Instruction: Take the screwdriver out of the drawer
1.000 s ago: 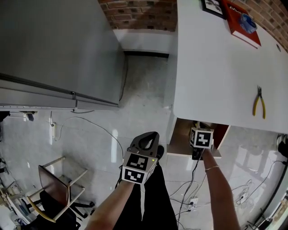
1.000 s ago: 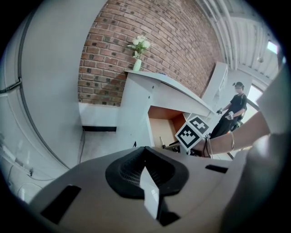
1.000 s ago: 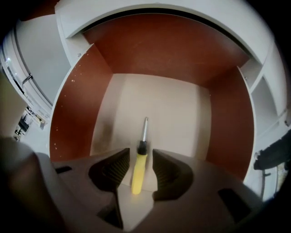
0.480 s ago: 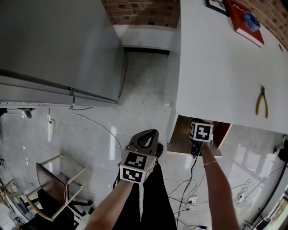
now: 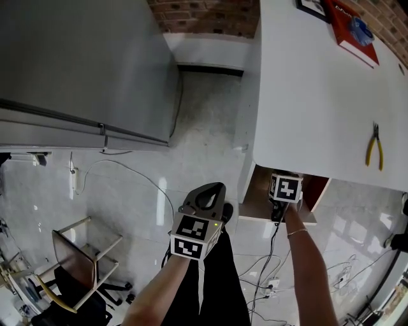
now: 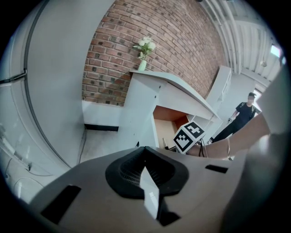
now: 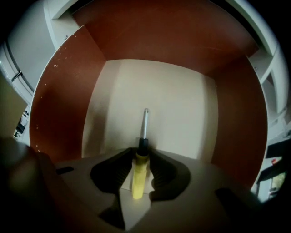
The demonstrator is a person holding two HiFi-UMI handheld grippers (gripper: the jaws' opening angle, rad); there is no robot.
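The screwdriver (image 7: 138, 175), with a yellow handle and steel shaft, lies on the pale floor of the open drawer (image 7: 173, 100). My right gripper (image 7: 140, 157) reaches down into the drawer. Its jaws have just been closing and stand either side of the handle, with slivers of drawer floor still showing beside it. In the head view only its marker cube (image 5: 285, 188) shows, at the drawer (image 5: 255, 204) under the white table. My left gripper (image 5: 213, 189) hangs over the floor beside the drawer, jaws together with nothing in them, as the left gripper view (image 6: 145, 152) shows.
Yellow pliers (image 5: 374, 148), a red book (image 5: 352, 32) and a picture frame (image 5: 312, 7) lie on the white table (image 5: 319, 95). A grey cabinet (image 5: 76, 63) stands left, a chair (image 5: 80, 251) lower left. Cables (image 5: 274, 255) trail on the floor. A person (image 6: 245, 111) stands far off.
Both grippers keep their places. Only the head view has drifted slightly.
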